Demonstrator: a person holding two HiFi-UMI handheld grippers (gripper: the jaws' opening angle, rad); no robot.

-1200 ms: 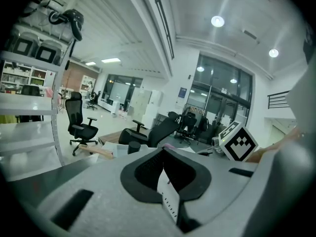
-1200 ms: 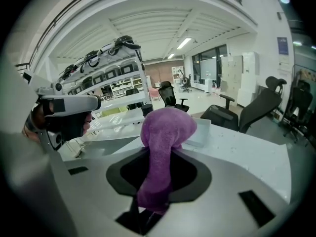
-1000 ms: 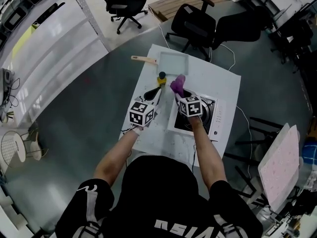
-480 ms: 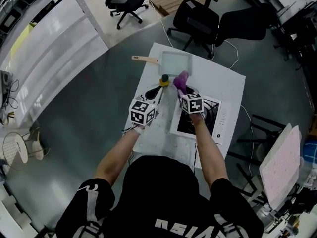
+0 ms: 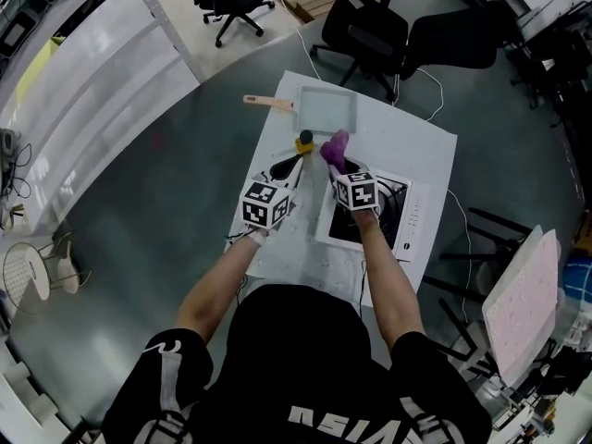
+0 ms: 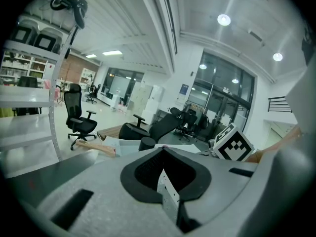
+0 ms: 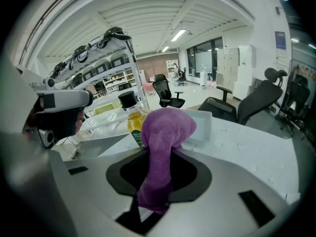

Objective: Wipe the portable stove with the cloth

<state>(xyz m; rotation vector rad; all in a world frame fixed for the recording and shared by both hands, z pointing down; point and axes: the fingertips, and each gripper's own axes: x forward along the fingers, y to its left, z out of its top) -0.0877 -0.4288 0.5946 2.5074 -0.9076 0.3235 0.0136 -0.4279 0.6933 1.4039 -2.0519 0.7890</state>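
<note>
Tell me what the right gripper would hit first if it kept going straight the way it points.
Probably the white table just before the tray, led by the purple cloth in the right gripper; the bottle stands slightly left. Depth is unclear.

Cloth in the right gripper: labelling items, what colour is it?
Purple cloth; clearest in right gripper view.

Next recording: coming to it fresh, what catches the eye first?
The bright purple cloth clamped in the right tool, bunched up near the far left corner of the portable stove. Then the white table against the dark floor, with a bottle of yellow liquid just left of the cloth.
</note>
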